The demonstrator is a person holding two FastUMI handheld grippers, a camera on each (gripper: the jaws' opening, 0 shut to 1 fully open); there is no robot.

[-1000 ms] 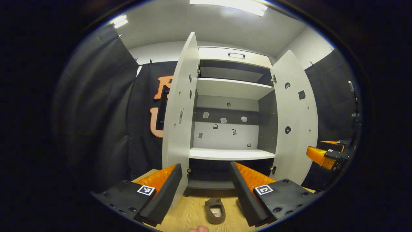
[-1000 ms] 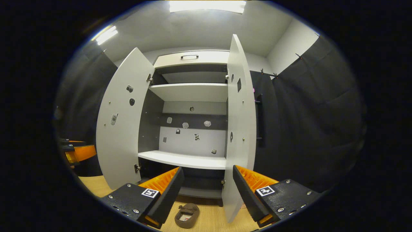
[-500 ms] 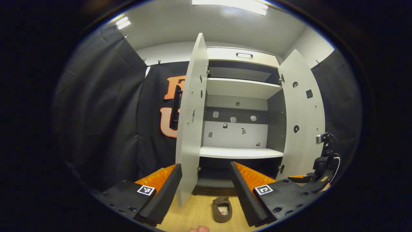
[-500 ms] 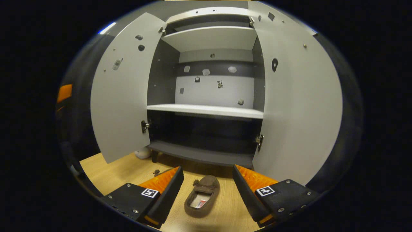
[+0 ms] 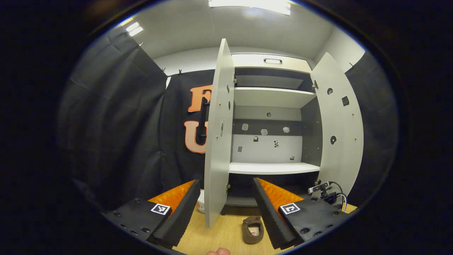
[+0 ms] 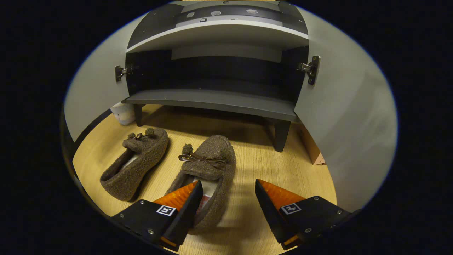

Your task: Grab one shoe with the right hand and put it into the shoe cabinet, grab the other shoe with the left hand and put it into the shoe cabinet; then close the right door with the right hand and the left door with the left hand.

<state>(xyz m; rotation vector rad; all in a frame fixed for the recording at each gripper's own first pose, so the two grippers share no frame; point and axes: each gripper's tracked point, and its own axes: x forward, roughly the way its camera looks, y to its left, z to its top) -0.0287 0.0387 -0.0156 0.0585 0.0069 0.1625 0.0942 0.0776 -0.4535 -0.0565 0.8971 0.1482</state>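
Observation:
Two fuzzy brown slippers lie on the wooden floor before the cabinet. In the right gripper view the right slipper has a bow on top, and the left slipper lies beside it. My right gripper is open, low over the right slipper, its left finger above the slipper's opening. The cabinet's dark bottom shelf lies just beyond. In the left gripper view my left gripper hangs open, high and back from the shoe cabinet. One slipper shows on the floor between its fingers. Both doors stand open.
The left door stands edge-on just ahead of my left gripper; the right door swings wide. A white object sits on the floor by the cabinet's left leg. A small brown box lies under the right door.
My right gripper has dropped down and forward to the slippers, which now loom large. My left gripper has drifted left, so the cabinet sits further right in its view.

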